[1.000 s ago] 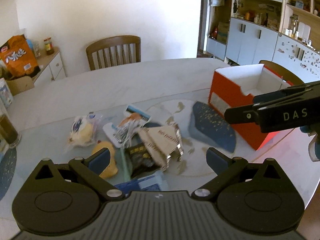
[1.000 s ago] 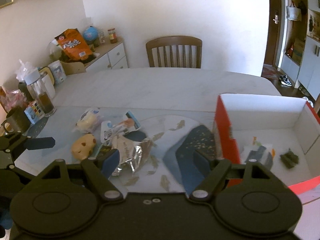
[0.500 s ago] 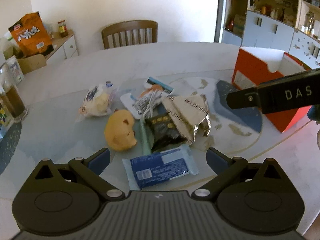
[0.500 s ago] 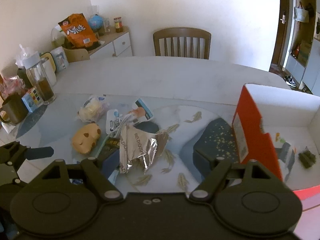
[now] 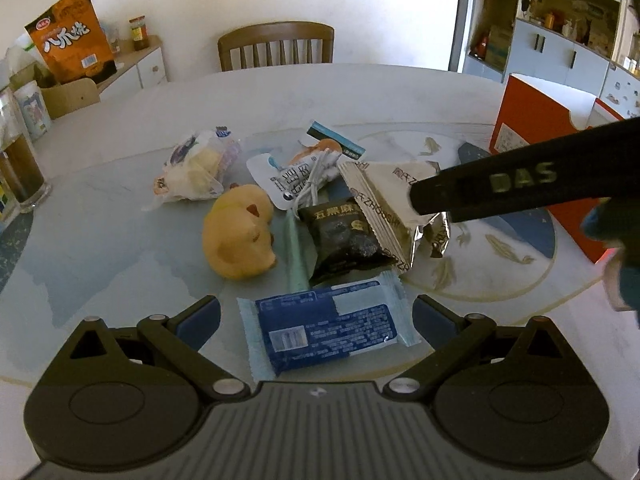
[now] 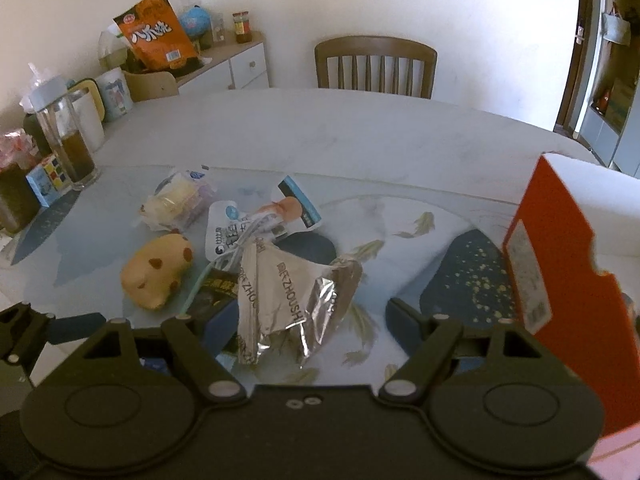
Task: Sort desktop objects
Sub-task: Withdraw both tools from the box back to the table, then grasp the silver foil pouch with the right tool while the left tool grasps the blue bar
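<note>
A pile of small items lies on the glass-topped table: a blue wrapped pack [image 5: 326, 330], a black snack pack [image 5: 344, 236], a silver foil pouch [image 5: 390, 196] [image 6: 288, 296], a yellow plush toy [image 5: 240, 230] [image 6: 158, 272], a white pouch with a cable [image 5: 292, 180] and a clear bag of bread [image 5: 196, 168]. My left gripper [image 5: 316, 320] is open and empty, with the blue pack between its fingers. My right gripper [image 6: 308, 320] is open and empty just above the foil pouch. The orange box [image 6: 560, 264] stands at the right.
A wooden chair [image 6: 374, 66] stands at the table's far side. Glass bottles and cups [image 6: 64, 136] crowd the left edge. A sideboard with an orange snack bag [image 6: 154, 34] is behind. Dark blue placemats [image 6: 468, 276] lie near the box.
Both grippers have moved left and down toward the pile. The blue pack now sits between my left fingers. The orange box has slid toward the right edge of the right wrist view.
</note>
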The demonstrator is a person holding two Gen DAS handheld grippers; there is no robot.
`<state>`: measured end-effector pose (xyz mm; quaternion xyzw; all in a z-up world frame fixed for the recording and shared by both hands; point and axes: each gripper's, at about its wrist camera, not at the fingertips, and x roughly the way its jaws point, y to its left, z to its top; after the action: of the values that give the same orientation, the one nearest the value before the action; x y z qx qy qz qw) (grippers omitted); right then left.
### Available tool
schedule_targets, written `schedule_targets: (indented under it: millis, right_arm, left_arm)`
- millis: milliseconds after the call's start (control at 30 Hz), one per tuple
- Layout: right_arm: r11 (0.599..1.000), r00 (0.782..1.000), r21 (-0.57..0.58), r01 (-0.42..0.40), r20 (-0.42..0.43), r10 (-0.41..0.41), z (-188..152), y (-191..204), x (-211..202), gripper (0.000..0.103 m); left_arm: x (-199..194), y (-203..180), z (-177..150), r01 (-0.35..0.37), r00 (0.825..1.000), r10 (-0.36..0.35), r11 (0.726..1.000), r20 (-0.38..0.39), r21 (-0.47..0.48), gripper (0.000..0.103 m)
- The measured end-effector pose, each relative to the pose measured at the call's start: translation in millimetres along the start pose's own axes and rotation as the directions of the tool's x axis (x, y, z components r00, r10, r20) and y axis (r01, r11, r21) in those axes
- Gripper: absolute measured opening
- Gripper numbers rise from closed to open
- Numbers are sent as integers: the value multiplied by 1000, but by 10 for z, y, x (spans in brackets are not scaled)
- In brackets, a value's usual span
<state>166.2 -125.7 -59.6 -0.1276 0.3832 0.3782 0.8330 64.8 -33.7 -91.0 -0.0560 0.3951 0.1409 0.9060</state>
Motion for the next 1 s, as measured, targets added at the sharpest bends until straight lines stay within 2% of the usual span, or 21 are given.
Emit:
schedule_targets:
  millis: [200, 467, 1000]
  right_arm:
    - [1000, 1000, 7, 9, -26, -8, 38, 2, 251, 81]
    - [1000, 999, 24, -18, -48, 19, 33, 7, 471, 79]
    - [998, 998, 51, 28, -57, -25, 5, -271, 475, 74]
  left_arm:
    - [68, -3, 1, -14, 1000, 14, 1000, -5, -11, 103]
    - [114, -20, -26, -9, 1000, 8, 1000, -21, -21, 103]
    - [199, -121, -55, -29, 998, 30, 1000, -58, 2, 103]
